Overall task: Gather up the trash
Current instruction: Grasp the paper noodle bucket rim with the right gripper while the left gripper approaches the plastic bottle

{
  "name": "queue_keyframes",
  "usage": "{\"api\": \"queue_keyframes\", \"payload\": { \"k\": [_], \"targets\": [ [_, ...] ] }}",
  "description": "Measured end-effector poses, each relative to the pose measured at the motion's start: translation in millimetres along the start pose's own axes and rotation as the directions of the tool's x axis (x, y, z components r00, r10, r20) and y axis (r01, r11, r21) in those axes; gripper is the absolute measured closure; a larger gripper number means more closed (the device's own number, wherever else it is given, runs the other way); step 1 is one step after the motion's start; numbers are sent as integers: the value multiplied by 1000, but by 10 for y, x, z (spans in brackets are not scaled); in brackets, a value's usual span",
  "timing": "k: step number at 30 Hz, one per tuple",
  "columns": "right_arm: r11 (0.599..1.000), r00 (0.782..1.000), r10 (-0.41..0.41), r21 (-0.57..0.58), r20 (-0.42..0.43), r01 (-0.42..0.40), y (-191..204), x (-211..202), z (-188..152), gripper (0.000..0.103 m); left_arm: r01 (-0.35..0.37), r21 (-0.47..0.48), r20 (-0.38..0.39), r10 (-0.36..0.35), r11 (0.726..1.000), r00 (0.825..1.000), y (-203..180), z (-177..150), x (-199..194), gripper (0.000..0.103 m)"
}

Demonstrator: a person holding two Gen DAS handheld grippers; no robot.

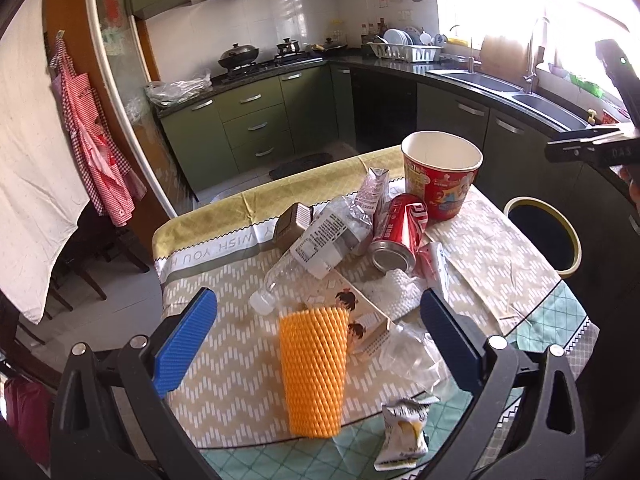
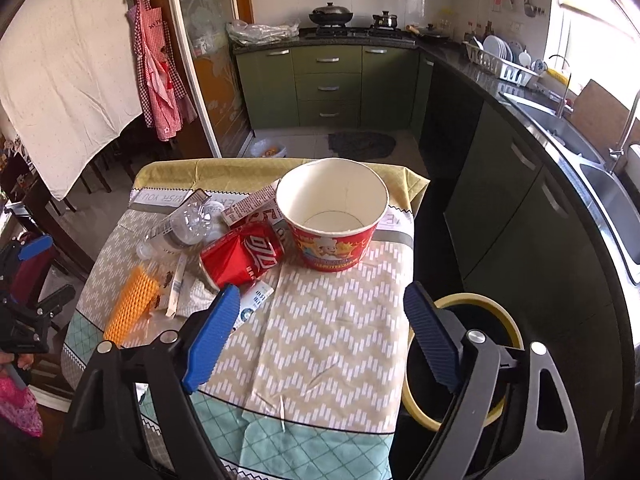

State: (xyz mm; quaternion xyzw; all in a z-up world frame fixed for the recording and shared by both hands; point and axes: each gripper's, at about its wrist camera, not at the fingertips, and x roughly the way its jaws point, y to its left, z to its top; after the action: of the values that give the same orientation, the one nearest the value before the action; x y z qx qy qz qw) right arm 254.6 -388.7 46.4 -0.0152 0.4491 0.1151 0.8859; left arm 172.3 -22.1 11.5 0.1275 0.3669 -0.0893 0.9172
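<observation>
1. The trash lies in one loose heap on the cloth-covered bench (image 2: 328, 332). Its pieces lean on each other, so lifting one will likely shift its neighbours.
2. The left gripper (image 1: 316, 332) is spread wide and empty. It hovers low over the near end of the heap with the orange foam net sleeve (image 1: 314, 372) lying between its blue pads, which reads as lining up on the nearest, lightest piece first.
3. Just behind the sleeve are a printed carton (image 1: 360, 316), a clear plastic bottle (image 1: 312, 252) lying on its side with its cap toward the camera, and a dented red soda can (image 1: 400, 232) tipped against a small drink box (image 1: 374, 190).
4. A small snack wrapper (image 1: 404, 436) sits apart at the near edge; crumpled clear film beside the carton is hard to make out.
5. The red paper bucket (image 2: 332, 216) stands upright and empty at the far side of the bench.
6. The right gripper (image 2: 316, 332) is also wide open and holds nothing, poised over bare cloth near the bench edge.
7. The yellow-rimmed bin (image 2: 464, 360) stands on the floor just beside that edge, so a drop needs only a short swing sideways.
</observation>
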Motion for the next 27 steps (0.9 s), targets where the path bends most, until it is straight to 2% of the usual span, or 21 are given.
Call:
{"api": "queue_keyframes", "payload": {
  "k": [3, 6, 8, 9, 11, 13, 16, 21, 27],
  "targets": [
    [999, 998, -14, 36, -61, 16, -150, 306, 300, 25, 17, 41, -25, -16, 999, 1000, 13, 122, 263, 7],
    [997, 991, -21, 70, -129, 31, -304, 671, 579, 34, 38, 59, -43, -35, 998, 998, 37, 186, 461, 7],
    [994, 984, -31, 95, -176, 48, -423, 948, 748, 46, 44, 65, -58, -40, 997, 997, 58, 222, 571, 7],
    [992, 979, -32, 112, -203, 55, -488, 1093, 826, 48, 50, 64, -66, -46, 997, 997, 82, 229, 624, 7],
    [988, 968, -26, 143, -251, 63, -605, 1359, 922, 62, 70, 68, -81, -65, 995, 995, 100, 252, 718, 7],
    [984, 957, -22, 161, -288, 71, -698, 1587, 995, 67, 80, 78, -94, -72, 994, 993, 113, 283, 807, 7],
    [980, 945, -25, 179, -326, 87, -807, 1855, 1059, 69, 87, 114, -101, -75, 990, 992, 112, 322, 907, 7],
    [978, 928, -7, 190, -372, 84, -868, 2126, 1036, 80, 102, 207, -112, -80, 973, 991, 39, 385, 1098, 7],
    [981, 918, -10, 173, -396, 85, -828, 2258, 999, 80, 138, 276, -129, -106, 951, 986, 23, 418, 1328, 7]
  ]
}}
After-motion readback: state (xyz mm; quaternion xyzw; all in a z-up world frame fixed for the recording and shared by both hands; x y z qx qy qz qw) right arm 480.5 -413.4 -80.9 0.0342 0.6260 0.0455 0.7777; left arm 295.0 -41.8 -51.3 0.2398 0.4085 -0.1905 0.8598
